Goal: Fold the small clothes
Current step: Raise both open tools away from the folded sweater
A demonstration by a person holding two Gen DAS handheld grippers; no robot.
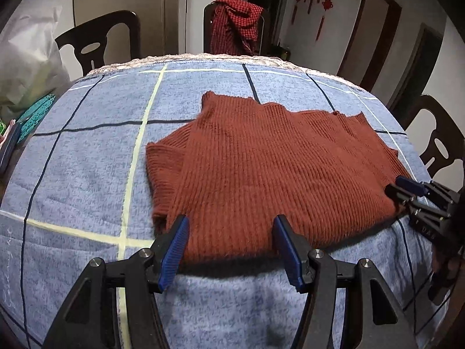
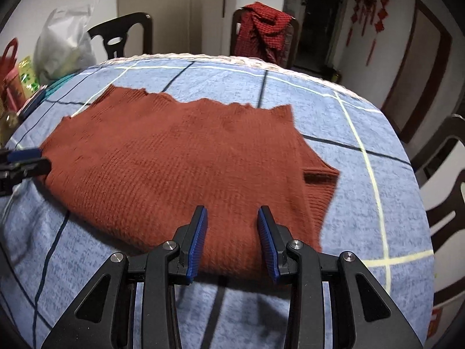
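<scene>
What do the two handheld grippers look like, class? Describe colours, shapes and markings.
The left gripper and right gripper match: black angular frames, silver round bolts, and two fingers faced with ribbed blue pads. Pale lettering, too blurred to read, marks the right gripper's side.

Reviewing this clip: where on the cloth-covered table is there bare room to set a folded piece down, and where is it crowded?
Free: the blue cloth left of the rust sweater, out to the yellow stripe and beyond; also the strip behind the sweater. Crowded: the far left edge, with a white bag and red container.
</scene>
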